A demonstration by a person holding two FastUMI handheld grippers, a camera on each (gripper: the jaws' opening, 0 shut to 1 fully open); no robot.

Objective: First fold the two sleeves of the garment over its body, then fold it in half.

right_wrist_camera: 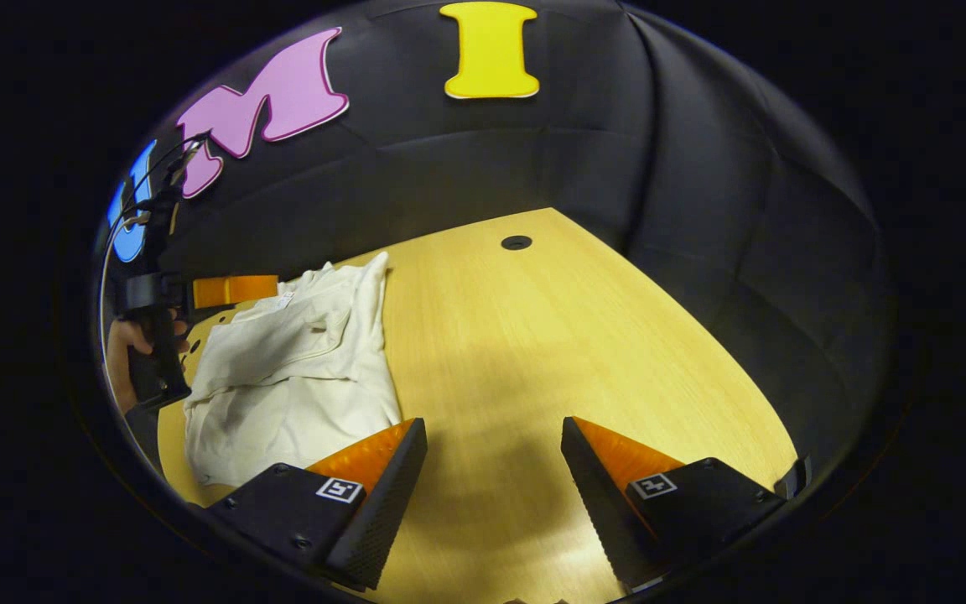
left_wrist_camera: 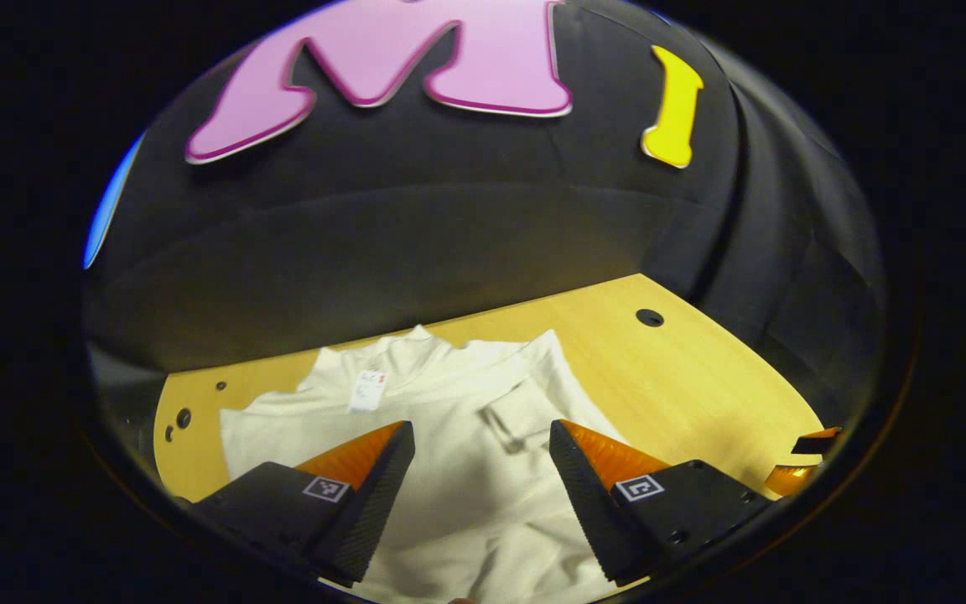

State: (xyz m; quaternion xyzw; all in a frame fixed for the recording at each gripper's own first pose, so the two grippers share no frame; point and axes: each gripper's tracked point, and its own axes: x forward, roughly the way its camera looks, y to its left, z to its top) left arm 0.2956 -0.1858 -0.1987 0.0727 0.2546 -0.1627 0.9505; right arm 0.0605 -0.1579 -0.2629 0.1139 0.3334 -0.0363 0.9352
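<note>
Left gripper view: we see a pale wooden table (left_wrist_camera: pixel 701 369), and on it a white garment (left_wrist_camera: pixel 466 419), rumpled, lying ahead of and beneath the left gripper (left_wrist_camera: pixel 480 486). Its jaws are spread wide, holding nothing, with white cloth showing in the gap between them. A small tag (left_wrist_camera: pixel 367 390) sits on the garment just beyond the near-left finger. We think a sleeve is folded over the body, though the creases make this hard to judge. A dark round hole (left_wrist_camera: pixel 649 317) marks the table far beyond the jaws.

In the right gripper view, the right gripper (right_wrist_camera: pixel 491 491) is also spread and empty, over bare wood. The garment lies beyond its left finger, well to that side. Farther off, a hand (right_wrist_camera: pixel 127 356) holds the other gripper.
</note>
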